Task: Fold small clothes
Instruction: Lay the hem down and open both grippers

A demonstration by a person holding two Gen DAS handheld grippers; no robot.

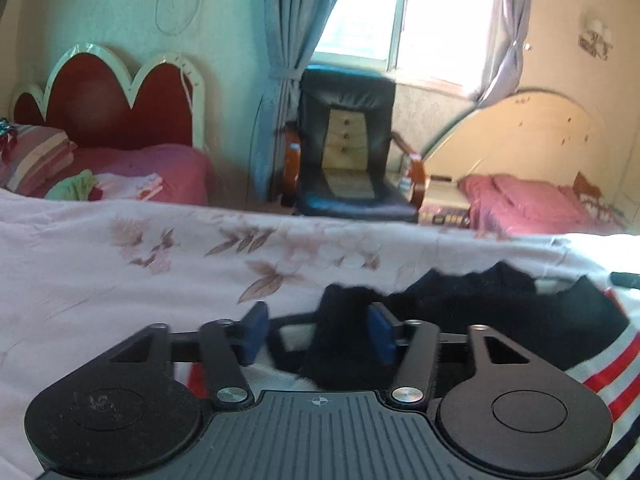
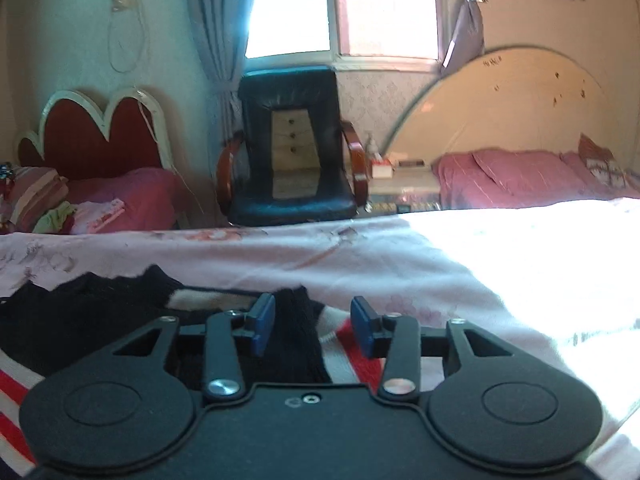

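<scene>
Dark garment on flowered bedsheet, both grippers low over it.

The black sweater (image 1: 480, 304) with red and white striped trim lay spread on the pale floral sheet (image 1: 120, 264). The left gripper (image 1: 316, 332) sat level, jaws parted, black fabric bunched between the blue pads but not pinched. The right gripper (image 2: 313, 326) was likewise level and parted, a dark fold lying loose between its pads.

One dark striped garment (image 1: 500, 312) near, one floral bedsheet (image 1: 120, 280), one black armchair (image 1: 348, 160) far, two headboards, red (image 1: 112, 108) far left, cream (image 1: 520, 128) far right, one window (image 1: 380, 12), two grippers, left gripper (image 1: 318, 334), right gripper (image 2: 313, 326).
</scene>
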